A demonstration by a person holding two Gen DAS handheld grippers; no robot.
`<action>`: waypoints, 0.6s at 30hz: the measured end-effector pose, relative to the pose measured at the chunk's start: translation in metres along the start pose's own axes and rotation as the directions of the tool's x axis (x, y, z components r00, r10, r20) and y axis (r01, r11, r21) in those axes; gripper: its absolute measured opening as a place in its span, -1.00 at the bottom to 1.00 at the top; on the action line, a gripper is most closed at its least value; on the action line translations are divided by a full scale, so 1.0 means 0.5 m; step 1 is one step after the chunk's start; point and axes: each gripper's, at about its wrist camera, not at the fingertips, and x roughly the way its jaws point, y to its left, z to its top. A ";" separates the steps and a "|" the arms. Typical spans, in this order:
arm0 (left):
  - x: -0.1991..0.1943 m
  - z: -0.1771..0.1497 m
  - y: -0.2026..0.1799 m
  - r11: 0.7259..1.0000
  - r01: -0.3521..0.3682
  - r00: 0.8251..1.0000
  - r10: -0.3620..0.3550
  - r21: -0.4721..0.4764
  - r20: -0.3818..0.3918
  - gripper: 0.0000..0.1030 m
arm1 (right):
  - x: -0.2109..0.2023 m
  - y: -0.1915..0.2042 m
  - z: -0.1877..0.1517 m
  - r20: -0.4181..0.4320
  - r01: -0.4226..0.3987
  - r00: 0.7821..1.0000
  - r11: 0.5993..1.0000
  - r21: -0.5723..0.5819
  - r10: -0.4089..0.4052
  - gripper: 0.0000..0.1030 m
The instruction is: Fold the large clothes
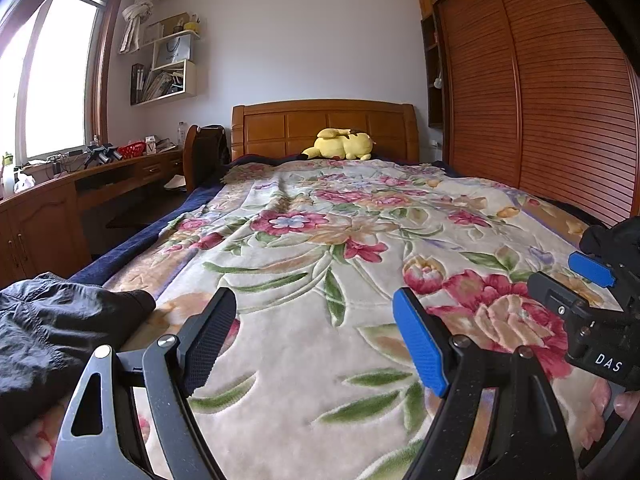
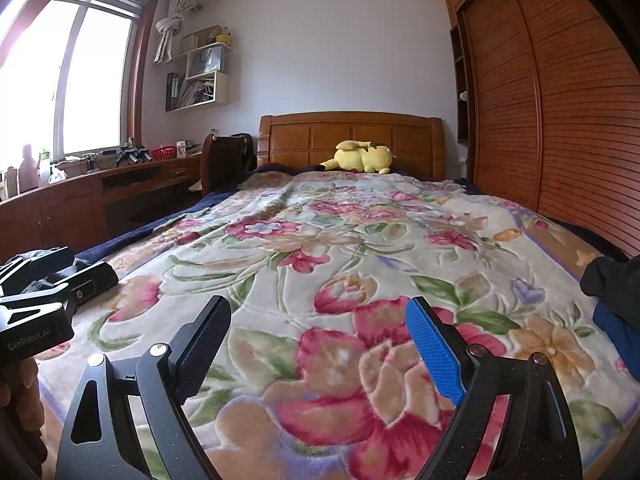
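Observation:
A black, slightly shiny garment [image 1: 60, 332] lies crumpled on the near left of the bed's floral blanket [image 1: 320, 240]. My left gripper [image 1: 314, 304] hovers open just right of it, nothing between its black and blue pads. My right gripper [image 2: 318, 308] is open too, over bare blanket [image 2: 320, 248]. In the left wrist view the right gripper [image 1: 576, 284] shows at the right edge. In the right wrist view the left gripper [image 2: 86, 264] shows at the left edge, held by a hand [image 2: 20, 392]. A second dark cloth [image 2: 612, 276], with blue fabric below it, sits at the bed's right edge.
A yellow plush toy [image 1: 340, 145] rests by the wooden headboard [image 1: 324, 124]. A slatted wooden wardrobe [image 1: 540, 112] lines the right side. On the left stand a cluttered desk [image 1: 80, 184] under the window and a chair [image 1: 204, 152].

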 end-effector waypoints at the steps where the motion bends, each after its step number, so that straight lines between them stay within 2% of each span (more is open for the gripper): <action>1: -0.001 0.000 0.001 1.000 -0.002 1.000 0.002 0.000 0.000 0.58 | 0.000 0.000 0.000 0.000 0.000 1.000 1.000 0.001 0.000 0.75; 18: -0.003 0.001 0.003 1.000 -0.004 1.000 0.005 -0.003 0.009 0.58 | -0.007 -0.005 0.003 0.000 -0.004 1.000 1.000 0.009 0.004 0.75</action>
